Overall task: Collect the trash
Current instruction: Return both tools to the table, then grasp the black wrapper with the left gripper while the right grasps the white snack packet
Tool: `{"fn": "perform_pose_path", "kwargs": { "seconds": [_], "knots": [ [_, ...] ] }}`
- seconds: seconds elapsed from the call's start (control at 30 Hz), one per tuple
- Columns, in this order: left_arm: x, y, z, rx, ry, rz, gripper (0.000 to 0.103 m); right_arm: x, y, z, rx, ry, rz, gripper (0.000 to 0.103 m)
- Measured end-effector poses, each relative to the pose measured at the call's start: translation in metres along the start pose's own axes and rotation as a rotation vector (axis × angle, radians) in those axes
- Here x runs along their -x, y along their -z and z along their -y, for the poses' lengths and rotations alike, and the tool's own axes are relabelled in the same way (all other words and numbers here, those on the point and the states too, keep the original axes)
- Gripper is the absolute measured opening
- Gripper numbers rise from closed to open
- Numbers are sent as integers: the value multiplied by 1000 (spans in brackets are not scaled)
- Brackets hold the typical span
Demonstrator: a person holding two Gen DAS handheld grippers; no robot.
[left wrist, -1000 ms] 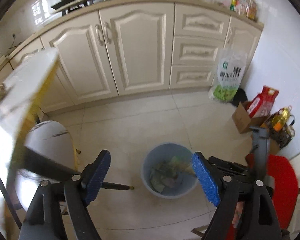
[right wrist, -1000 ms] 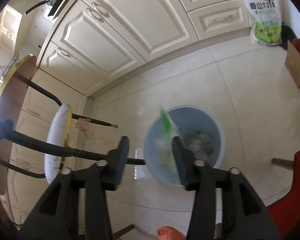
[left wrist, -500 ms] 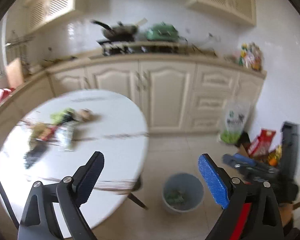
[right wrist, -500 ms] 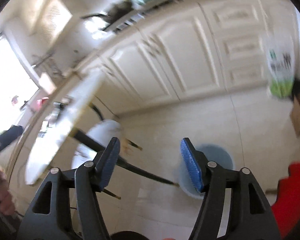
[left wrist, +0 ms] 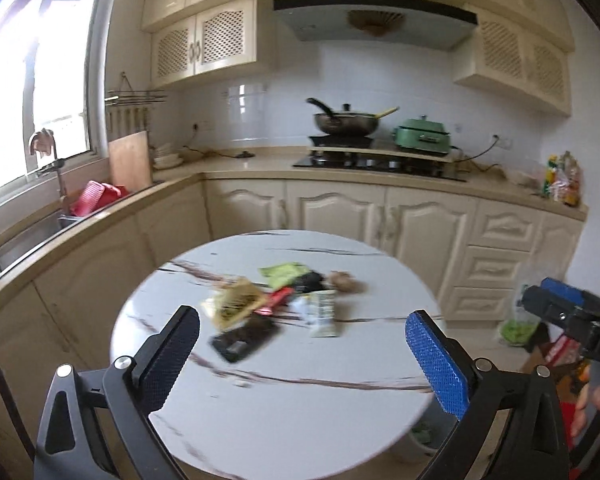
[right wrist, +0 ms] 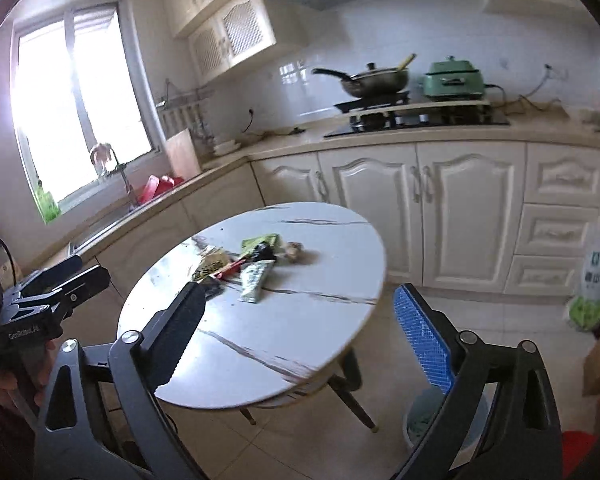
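- The left gripper (left wrist: 302,350) has just been opening; its jaws stand wide, nothing between them.
- The right gripper (right wrist: 300,330) likewise, empty.
- The trash (left wrist: 276,304) lies piled on the round table (left wrist: 300,420), ahead of both.

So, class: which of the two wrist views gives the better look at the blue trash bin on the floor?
The right wrist view. The blue trash bin stands on the floor beside the round table, partly behind the right gripper. The left wrist view shows only a sliver of it under the table's edge.
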State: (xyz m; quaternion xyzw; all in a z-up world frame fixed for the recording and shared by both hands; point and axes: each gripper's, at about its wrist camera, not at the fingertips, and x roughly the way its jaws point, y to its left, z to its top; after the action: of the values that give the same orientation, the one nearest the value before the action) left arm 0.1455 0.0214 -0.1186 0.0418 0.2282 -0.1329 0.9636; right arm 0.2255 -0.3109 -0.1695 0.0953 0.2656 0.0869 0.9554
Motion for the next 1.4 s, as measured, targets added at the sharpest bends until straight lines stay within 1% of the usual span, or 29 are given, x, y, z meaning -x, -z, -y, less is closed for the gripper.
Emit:
{"fn": "perform_pose_path", "kwargs": {
  "seconds": [0.07,0.1,0.13,0.2,0.27,0.4,0.47,0.53,0.6,0.73,0.8,0.83,0.87,0.9,0.93,1.0,1.03,1.07,1.1,1.13,1.2,1.23,1.27,1.3,1.33,1.37,1.4],
  "knots": [
    [-9,2,-14,-11,-35,-12,102,-15,-3,-12,17,-5,-27,98],
    [-13,5,-22,-15,-43,-17,102,-25,-4,-19,26,-13,-39,98],
    [-26,2,-23,-20,-42,-27,102,-36,-4,-26,36,-20,-59,98],
    [-62,5,-35,-23,-42,-90,102,-56,-6,-37,53,-21,-84,99],
    [-85,12,-49,-30,-20,-130,102,-78,-7,-45,68,-20,-114,99],
    [-123,31,-66,-51,-18,-222,102,-128,-4,-57,90,-15,-201,100],
    [-145,39,-68,-63,-2,-283,102,-149,-1,-59,96,-16,-235,100],
    [-159,44,-65,-84,13,-319,102,-177,2,-60,98,-21,-287,100],
    [-171,47,-62,-91,-3,-334,102,-198,6,-60,108,-3,-321,100],
    [-191,49,-64,-98,14,-372,99,-228,12,-60,107,10,-365,100],
    [-201,46,-71,-99,9,-388,94,-241,12,-59,102,14,-383,100],
    [-210,43,-80,-103,15,-395,93,-245,12,-59,99,15,-385,99],
    [-222,36,-76,-109,22,-406,90,-248,12,-59,100,17,-386,99],
    [-222,39,-75,-114,23,-417,83,-254,13,-59,100,23,-393,99],
    [-235,33,-75,-115,21,-427,81,-255,13,-59,99,24,-394,99],
    [-240,32,-75,-102,38,-433,80,-261,14,-60,98,25,-402,99],
    [-263,20,-77,-100,46,-437,80,-263,15,-61,99,27,-404,99],
    [-275,13,-80,-96,56,-436,76,-264,15,-61,100,31,-406,99],
    [-275,14,-81,-91,72,-436,67,-267,15,-62,101,34,-410,99],
    [-275,15,-81,-81,98,-440,62,-269,15,-62,102,36,-415,99],
    [-271,15,-81,-64,125,-439,42,-274,16,-63,102,45,-425,98],
    [-270,16,-80,-71,121,-439,41,-275,16,-64,105,49,-429,98],
    [-265,17,-78,-74,115,-434,31,-277,17,-65,108,52,-433,98],
    [-264,18,-78,-79,96,-427,24,-279,17,-65,107,50,-438,98],
    [-262,19,-79,-76,94,-425,22,-281,18,-66,106,53,-443,97],
    [-257,21,-83,-62,101,-423,19,-284,19,-66,103,59,-450,94],
    [-256,22,-84,-53,106,-423,17,-286,19,-66,102,57,-453,87]
  ]
}}
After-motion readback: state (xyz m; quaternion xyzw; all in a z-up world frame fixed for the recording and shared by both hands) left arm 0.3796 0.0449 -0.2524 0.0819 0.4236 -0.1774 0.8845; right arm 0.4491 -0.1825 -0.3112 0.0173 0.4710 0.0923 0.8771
